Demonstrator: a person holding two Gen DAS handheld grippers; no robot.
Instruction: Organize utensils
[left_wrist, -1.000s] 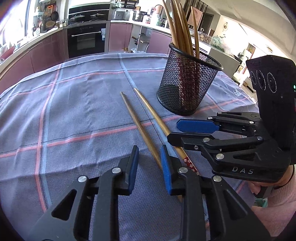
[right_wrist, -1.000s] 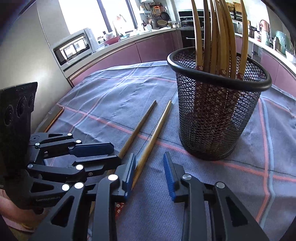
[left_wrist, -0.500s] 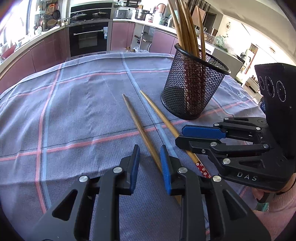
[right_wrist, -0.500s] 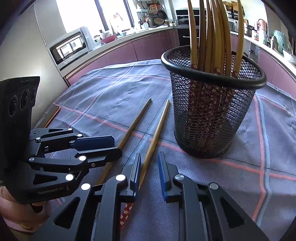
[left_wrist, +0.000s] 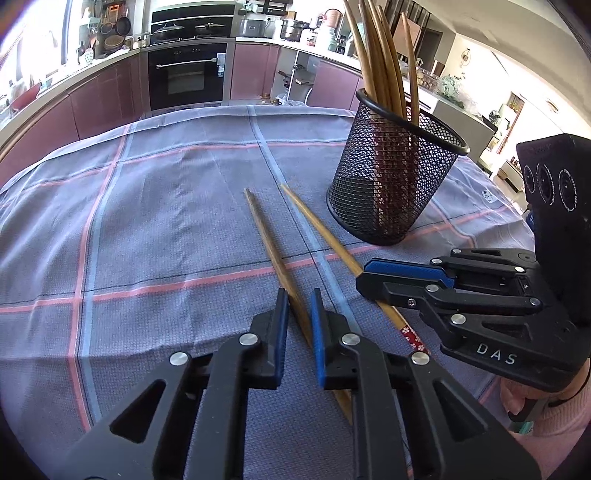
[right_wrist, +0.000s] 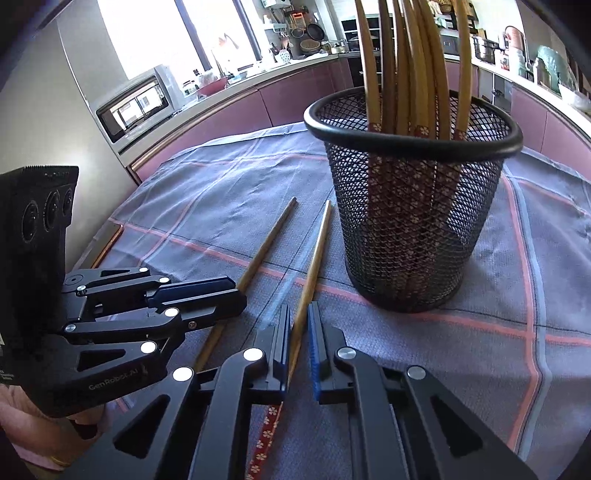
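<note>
Right, I'm holding both grippers low over the table (left_wrist: 147, 221), each set on its own chopstick. The left gripper (left_wrist: 297, 310) is nearly closed, its fingers (left_wrist: 281, 325) squeezing the darker chopstick (left_wrist: 271, 254) between the blue pads. In the right wrist view that same stick (right_wrist: 266, 243) is running under the left gripper (right_wrist: 236, 299), just left of my right one. The right gripper (right_wrist: 298, 323) is closed down too, its fingers (right_wrist: 314, 339) pinching the lighter chopstick (right_wrist: 314, 258) partway along its length, with the red flowered end showing below the pads. From the left wrist view I'm seeing the right gripper (left_wrist: 364, 275) lying across that lighter chopstick (left_wrist: 317, 225). Both sticks are lying flat on the checked cloth (right_wrist: 517, 295), side by side but apart, their thin tips pointing away from me toward the kitchen units. The mesh cup (right_wrist: 413, 236) is standing upright just right of the lighter stick, already holding a bunch of chopsticks (right_wrist: 417, 66) leaning on its rim. A pink sleeve (left_wrist: 554, 413) is showing behind the right gripper.
</note>
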